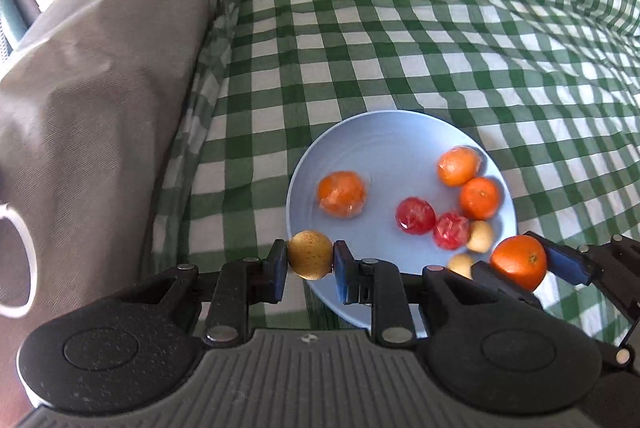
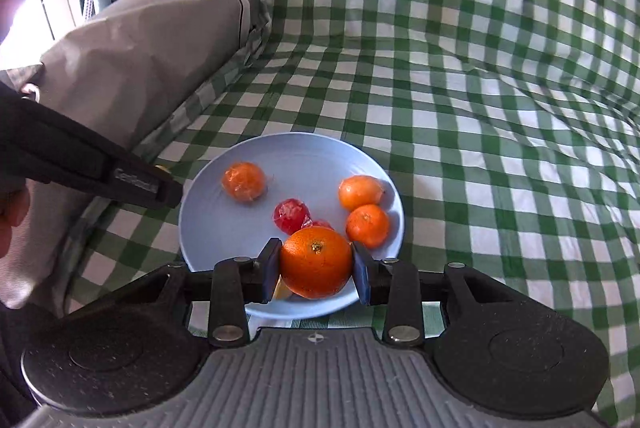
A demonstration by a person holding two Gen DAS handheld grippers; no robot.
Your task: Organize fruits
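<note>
We see a surface covered by a wrinkled green-and-white checked cloth; what lies under the cloth we cannot tell. The cloth rises in folds toward the far right. Directly on it sits a round pale blue plate, near the close edge of both views. To the left, a bulky grey fabric-covered cushion rests against the cloth, its lower edge meeting the checks just beside the plate. In the right wrist view the same plate lies flat on the cloth, with the grey cushion beyond its left rim and open checked fabric stretching well away to the right
</note>
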